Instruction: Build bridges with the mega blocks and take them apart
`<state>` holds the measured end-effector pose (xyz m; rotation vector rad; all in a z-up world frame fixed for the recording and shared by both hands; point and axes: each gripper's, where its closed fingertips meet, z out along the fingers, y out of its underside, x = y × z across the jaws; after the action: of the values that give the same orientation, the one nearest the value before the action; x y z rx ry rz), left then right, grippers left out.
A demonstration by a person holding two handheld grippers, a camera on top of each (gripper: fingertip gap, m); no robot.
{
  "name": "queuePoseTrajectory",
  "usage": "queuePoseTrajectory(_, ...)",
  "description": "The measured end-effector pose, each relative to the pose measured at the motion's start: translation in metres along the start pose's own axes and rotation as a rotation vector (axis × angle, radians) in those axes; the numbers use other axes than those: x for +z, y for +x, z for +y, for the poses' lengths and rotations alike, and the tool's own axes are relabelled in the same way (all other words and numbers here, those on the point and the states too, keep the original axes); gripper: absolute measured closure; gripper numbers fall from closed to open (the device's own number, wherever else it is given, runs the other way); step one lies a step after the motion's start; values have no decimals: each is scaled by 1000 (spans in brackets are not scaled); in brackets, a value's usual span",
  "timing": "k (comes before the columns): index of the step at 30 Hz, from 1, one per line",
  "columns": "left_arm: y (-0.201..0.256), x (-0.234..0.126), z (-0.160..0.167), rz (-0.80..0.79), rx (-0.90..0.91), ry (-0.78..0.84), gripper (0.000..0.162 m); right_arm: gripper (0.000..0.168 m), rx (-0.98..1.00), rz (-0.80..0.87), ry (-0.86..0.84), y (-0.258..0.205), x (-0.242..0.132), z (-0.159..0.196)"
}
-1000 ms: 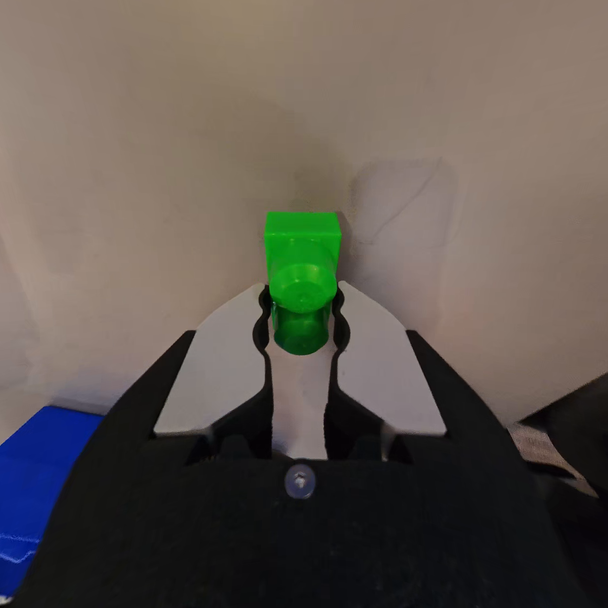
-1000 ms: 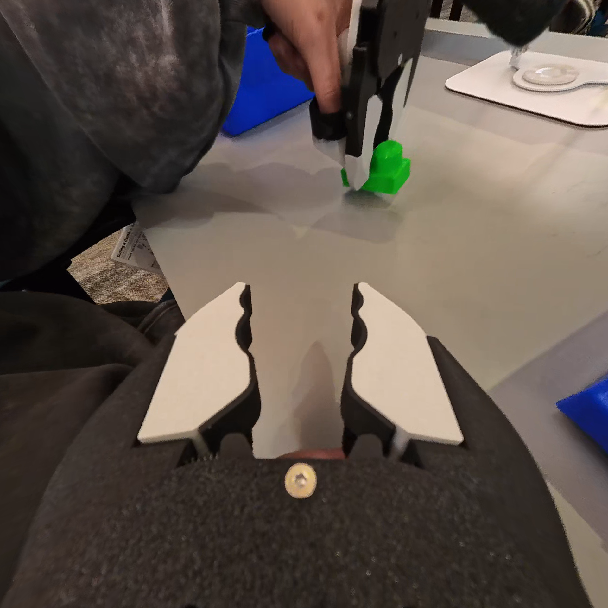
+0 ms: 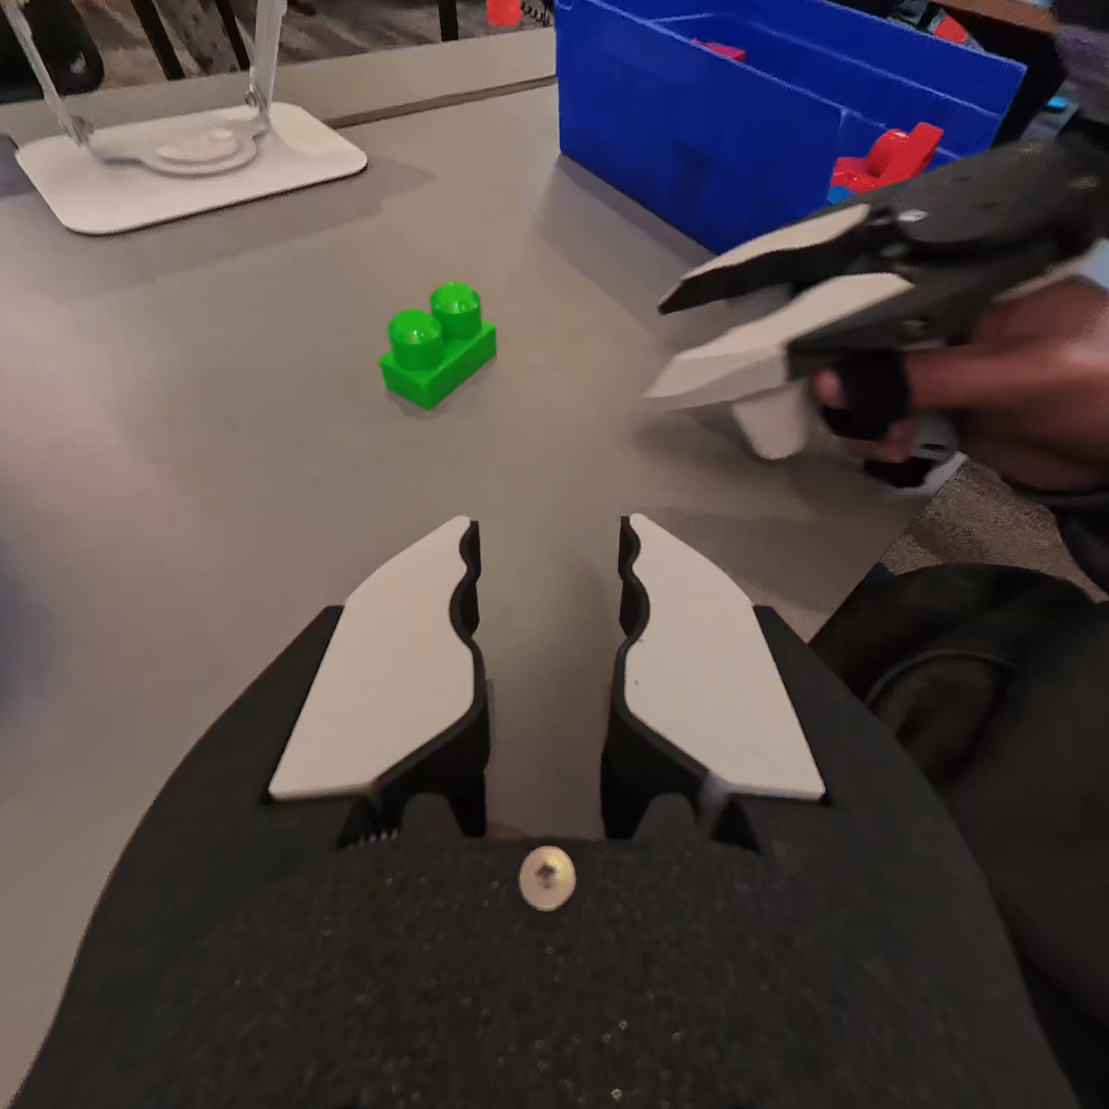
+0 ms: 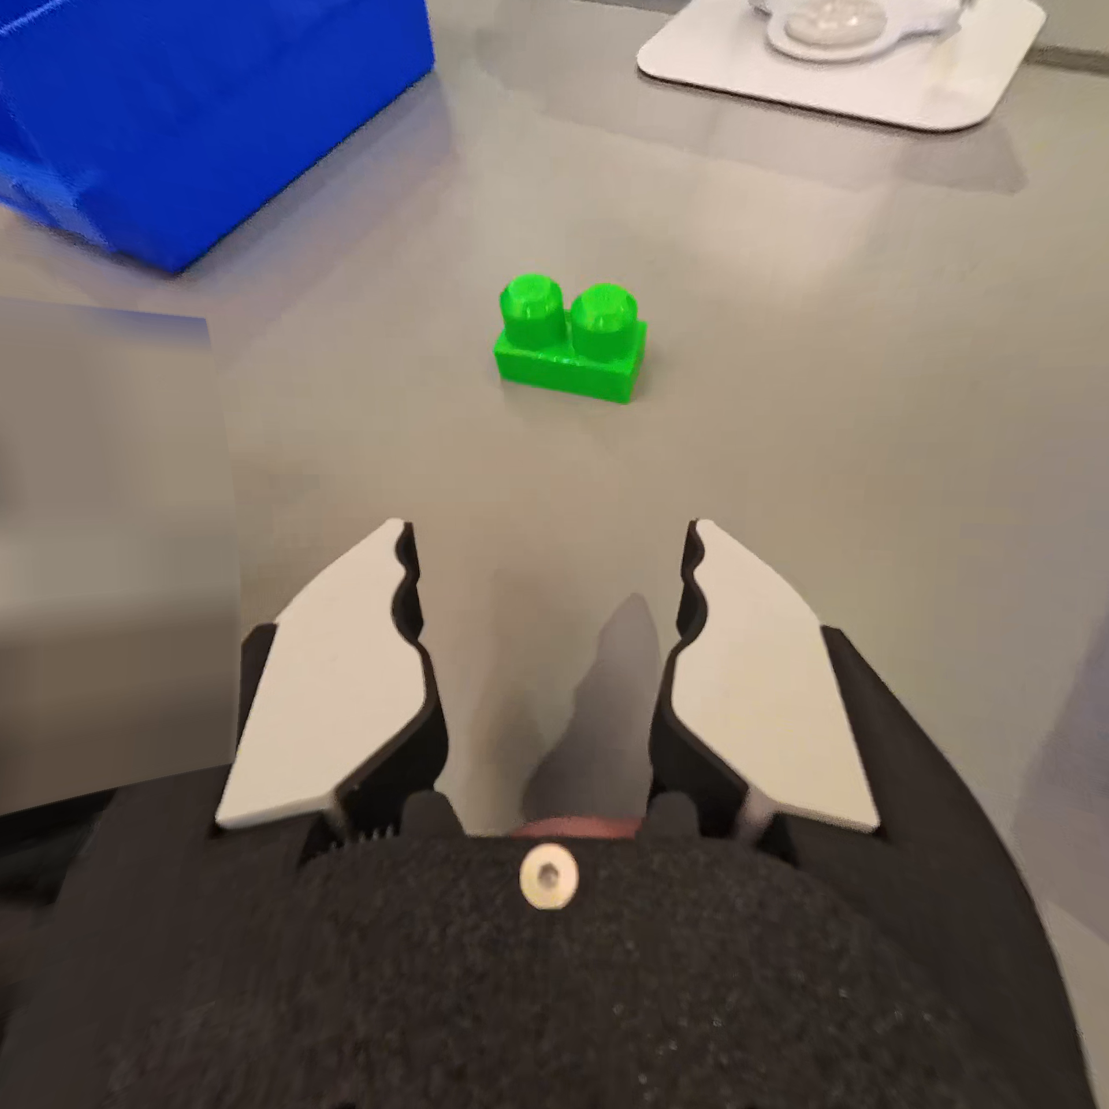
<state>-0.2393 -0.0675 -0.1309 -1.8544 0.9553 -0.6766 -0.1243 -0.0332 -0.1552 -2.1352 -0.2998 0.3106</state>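
A green two-stud mega block point(image 3: 438, 351) stands upright and alone on the grey table point(image 3: 180, 480); it also shows in the right wrist view point(image 4: 570, 351). My left gripper point(image 3: 547, 528) is open and empty, held back from the block toward the table's near edge. My right gripper point(image 4: 549, 531) is open and empty, pointing at the block from a short way off. The right gripper also shows in the left wrist view point(image 3: 660, 348), held in a hand to the right of the block.
A blue bin point(image 3: 750, 120) with red blocks point(image 3: 882, 159) in it stands at the back right; it shows in the right wrist view point(image 4: 180, 120) at the upper left. A white flat stand base point(image 3: 180, 162) sits at the back left, also in the right wrist view point(image 4: 840, 66).
My left gripper has let go of the green block, opened and pulled back. My right gripper has moved closer to the block and opened wider.
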Motion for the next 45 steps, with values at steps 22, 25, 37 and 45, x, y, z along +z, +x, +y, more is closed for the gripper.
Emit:
queuePoseTrajectory(22, 7, -8, 2, 12, 118, -23, 118, 91, -130, 160, 31, 9, 39, -90)
queuePoseTrajectory(25, 5, -4, 8, 13, 111, -53, 118, 91, -215, 273, 118, 46, -29, -115)
queuePoseTrajectory(37, 18, 12, 29, 72, 86, -142, 118, 91, -122, 553, -479, 335, -128, -33)
queuePoseTrajectory(45, 15, 13, 35, 45, 127, -168, 118, 91, -51, 463, -616, 378, -66, -14)
